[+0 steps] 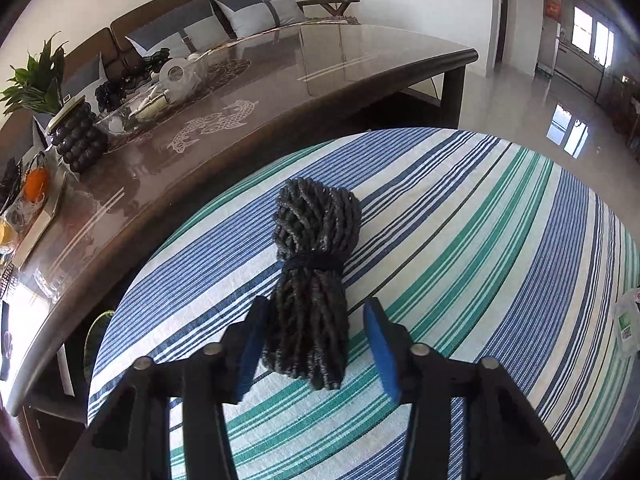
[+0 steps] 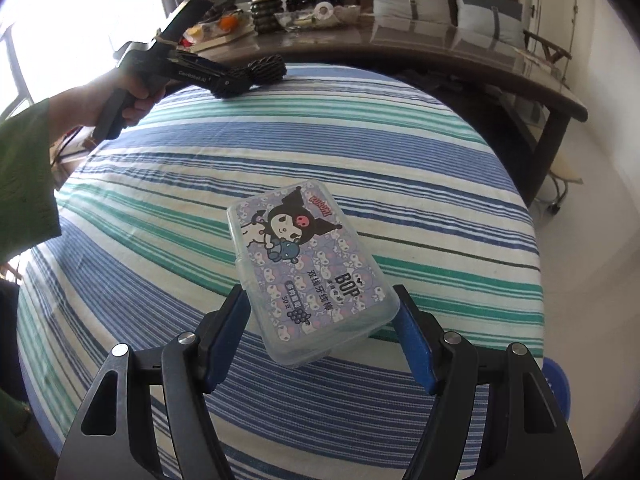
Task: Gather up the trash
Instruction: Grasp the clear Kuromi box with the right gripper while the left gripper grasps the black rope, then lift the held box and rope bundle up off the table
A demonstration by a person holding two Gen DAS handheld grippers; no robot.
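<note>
Blue pads of the left tool (image 1: 316, 344) straddle the rope bundle's (image 1: 310, 280) near end, unclamped, bundle pointing away; right tool (image 2: 320, 336) brackets the floss box (image 2: 310, 272), wide, untouching.

Home living room, cushioned wooden sofa (image 1: 192, 20), glossy long table (image 1: 320, 64), potted plant (image 1: 36, 80), tiled floor (image 1: 520, 112)
</note>
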